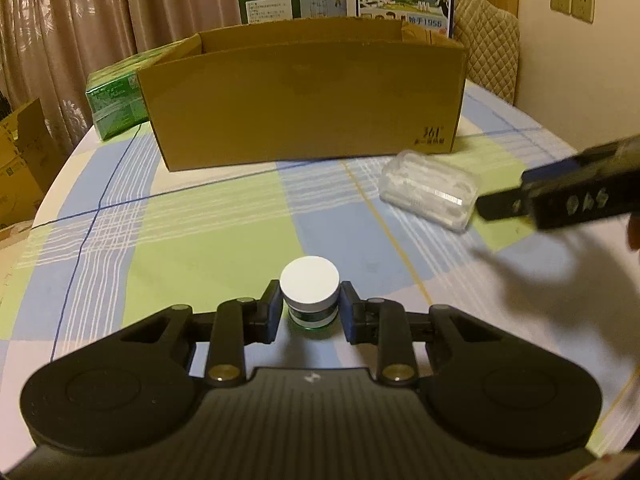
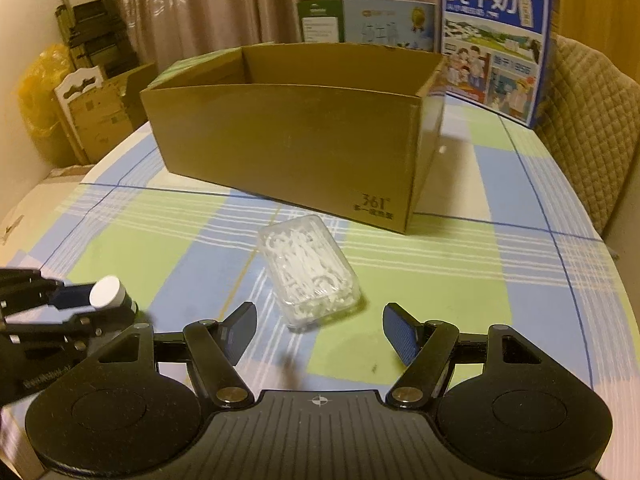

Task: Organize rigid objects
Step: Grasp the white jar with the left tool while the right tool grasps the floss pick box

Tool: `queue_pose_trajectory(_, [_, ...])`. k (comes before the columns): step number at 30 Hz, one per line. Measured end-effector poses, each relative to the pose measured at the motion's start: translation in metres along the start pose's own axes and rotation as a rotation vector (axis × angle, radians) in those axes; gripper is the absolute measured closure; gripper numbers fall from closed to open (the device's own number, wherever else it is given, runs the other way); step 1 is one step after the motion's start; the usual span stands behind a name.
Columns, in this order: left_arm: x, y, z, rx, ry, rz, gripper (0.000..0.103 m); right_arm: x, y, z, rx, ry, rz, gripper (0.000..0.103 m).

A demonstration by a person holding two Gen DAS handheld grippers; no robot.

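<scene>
left hand-held gripper (image 1: 309, 312) was clenched on a small jar (image 1: 310, 290), upright w/ white lid up, on the checked worktop (image 1: 208, 240). clear floss-pick box (image 2: 308, 270) lay long axis toward the cardboard box (image 2: 296, 140) marked "361", betw. the spread, empty fingers of the right hand-held gripper (image 2: 320, 334). milk carton (image 2: 496, 40) stood behind.

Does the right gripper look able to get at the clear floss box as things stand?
Probably yes: the right gripper is open, and the clear floss box lies just ahead on the tablecloth with nothing between.
</scene>
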State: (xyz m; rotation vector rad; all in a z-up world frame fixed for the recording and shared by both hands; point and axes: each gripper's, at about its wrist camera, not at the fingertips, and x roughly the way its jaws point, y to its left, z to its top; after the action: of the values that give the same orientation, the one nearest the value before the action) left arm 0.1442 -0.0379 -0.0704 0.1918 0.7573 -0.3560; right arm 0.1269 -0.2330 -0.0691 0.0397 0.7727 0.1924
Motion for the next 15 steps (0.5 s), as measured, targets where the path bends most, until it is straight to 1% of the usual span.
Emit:
queue_pose_trajectory(2, [0.0, 0.002, 0.008, 0.01, -0.007, -0.011, 0.078, 0.006, 0.002, 0.003, -0.022, 0.003, 0.005, 0.035])
queue_pose_trajectory(4, [0.003, 0.004, 0.018, 0.042, -0.018, -0.017, 0.078, 0.012, 0.004, 0.005, -0.045, 0.004, 0.009, 0.035])
queue_pose_trajectory(9, [0.015, 0.013, 0.035, 0.094, -0.028, -0.014, 0.078, 0.032, 0.006, 0.013, -0.1, 0.01, -0.002, 0.035])
queue_pose_trajectory(12, [0.022, 0.021, 0.039, 0.078, -0.029, 0.004, 0.078, 0.046, 0.006, 0.018, -0.13, 0.025, 0.012, 0.035])
queue_pose_trajectory(15, [0.027, 0.024, 0.041, 0.053, -0.025, -0.006, 0.078, 0.06, 0.007, 0.022, -0.151, 0.046, 0.032, 0.036])
